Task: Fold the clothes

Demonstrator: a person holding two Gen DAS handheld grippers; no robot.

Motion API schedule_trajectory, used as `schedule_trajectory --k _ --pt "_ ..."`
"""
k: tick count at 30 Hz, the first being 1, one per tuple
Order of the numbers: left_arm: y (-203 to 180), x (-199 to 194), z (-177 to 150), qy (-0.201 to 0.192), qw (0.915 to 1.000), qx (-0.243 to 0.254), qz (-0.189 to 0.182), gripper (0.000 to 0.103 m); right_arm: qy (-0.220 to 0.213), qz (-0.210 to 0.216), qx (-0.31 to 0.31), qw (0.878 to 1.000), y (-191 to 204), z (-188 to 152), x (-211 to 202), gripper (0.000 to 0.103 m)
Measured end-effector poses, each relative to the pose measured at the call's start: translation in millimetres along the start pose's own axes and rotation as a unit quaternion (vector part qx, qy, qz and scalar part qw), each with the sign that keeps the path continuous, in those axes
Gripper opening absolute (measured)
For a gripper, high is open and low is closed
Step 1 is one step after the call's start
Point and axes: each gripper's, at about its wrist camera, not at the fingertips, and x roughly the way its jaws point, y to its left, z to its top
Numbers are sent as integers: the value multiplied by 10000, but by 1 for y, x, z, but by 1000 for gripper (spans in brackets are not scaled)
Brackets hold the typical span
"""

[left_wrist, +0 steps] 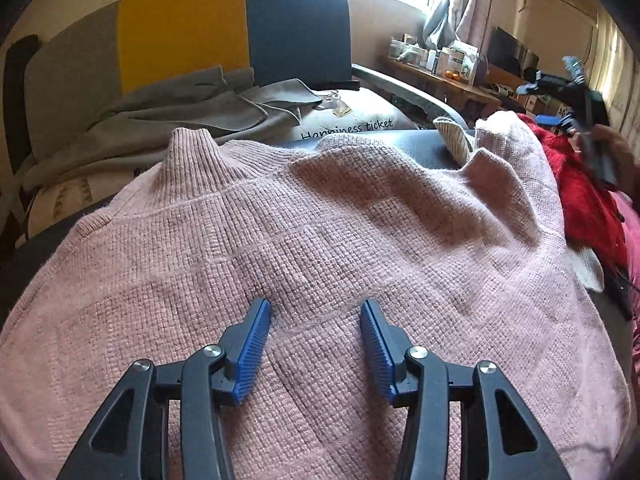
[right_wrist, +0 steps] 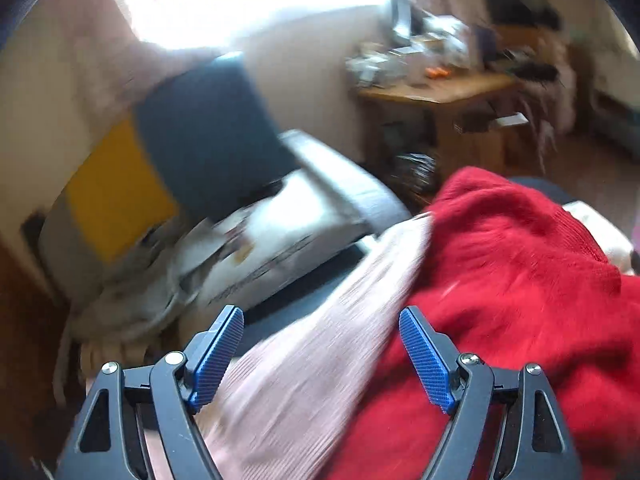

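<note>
A pink knit sweater lies spread flat on a dark surface, collar at the far left. My left gripper is open and empty, low over the sweater's near part. My right gripper is open and empty, above the pink sweater and a red knit garment; this view is motion-blurred. The right gripper also shows in the left wrist view, raised at the far right above the red garment.
A sofa with yellow, grey and blue back cushions stands behind, with a grey blanket and a printed white pillow on it. A cream item lies beyond the sweater. A cluttered wooden desk stands at the back right.
</note>
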Motion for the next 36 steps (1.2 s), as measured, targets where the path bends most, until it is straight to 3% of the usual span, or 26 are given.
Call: schedule_trajectory --k 3,6,8,10,11,16,23,27,29,33,36 --pt "-2 -2 -1 -29 10000 -5 5 49 177 -118 353 9992 -19 16 33 81" --pt "2 2 2 -41 10000 -12 0 50 315 -255 379 9985 -26 16 47 68" --pt "6 4 2 -44 10000 -59 -46 50 433 -355 312 9979 -23 16 60 30" --pt "8 5 2 -49 9999 -102 -88 50 510 -518 340 9968 -31 9 69 14" --pt "9 5 2 -54 9999 -121 -105 51 459 -518 354 9970 -33 6 67 11" --pt "14 10 6 -67 9995 -219 -199 51 145 -552 249 9981 -32 1 43 9" --pt "14 9 5 -78 9995 -251 -170 51 -200 -527 155 9983 -31 -7 -29 9" --pt "11 10 5 -72 9997 -193 -87 51 -157 152 579 9981 -45 -19 -60 17" --pt "9 10 6 -73 9998 -180 -65 51 -85 321 603 9976 -45 -20 -62 31" --pt "9 11 5 -73 9998 -177 -54 52 40 600 880 9943 -45 -14 -45 31" --pt "10 11 5 -81 9997 -213 -97 52 76 953 1254 9875 -49 -2 -17 39"
